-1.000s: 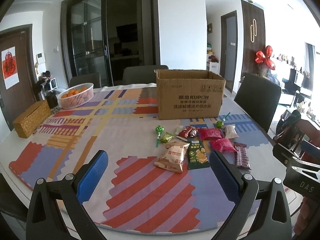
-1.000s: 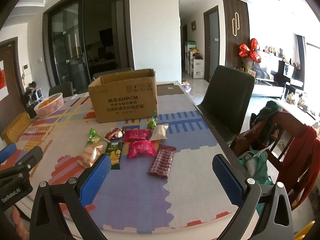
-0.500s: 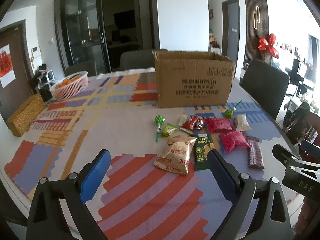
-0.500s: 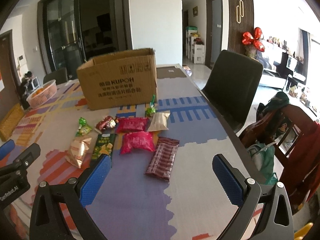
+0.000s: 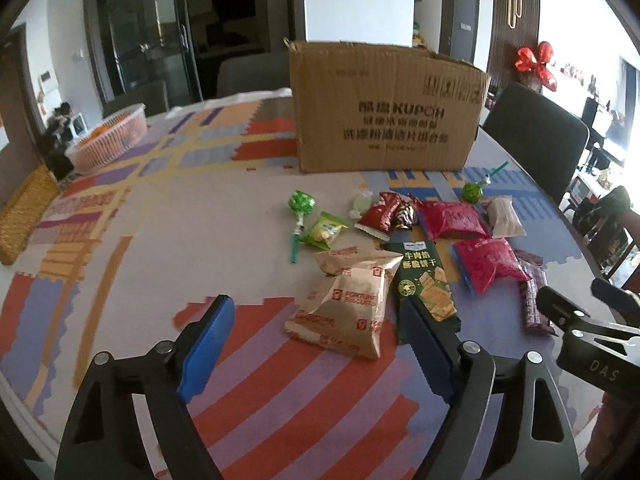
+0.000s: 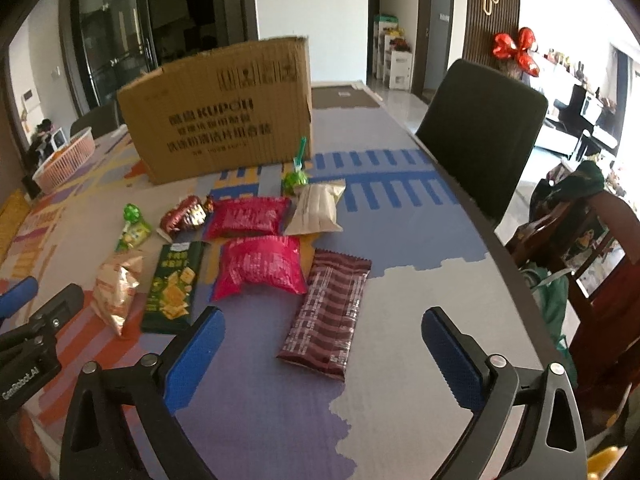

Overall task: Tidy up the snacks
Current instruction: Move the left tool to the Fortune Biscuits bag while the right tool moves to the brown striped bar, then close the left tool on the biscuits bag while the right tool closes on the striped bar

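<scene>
While the left gripper [image 5: 316, 344] is still apart and holds nothing, its jaws just closing a bit, it should drop straight over the gold biscuit bag [image 5: 347, 303] lying before the cardboard box [image 5: 386, 108].

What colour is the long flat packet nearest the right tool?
Dark maroon with a pale plaid pattern, the long flat packet shows best in the right wrist view.

You see a matt corrugated cardboard box [image 5: 386, 116] | glossy crinkled foil on your tan biscuit bag [image 5: 344, 304] and pink packets [image 6: 258, 266] | tabletop [image 6: 400, 360] under a matt printed cloth | blue ribbed rubbery pads [image 6: 200, 354] on your matt black plastic jaws
</scene>
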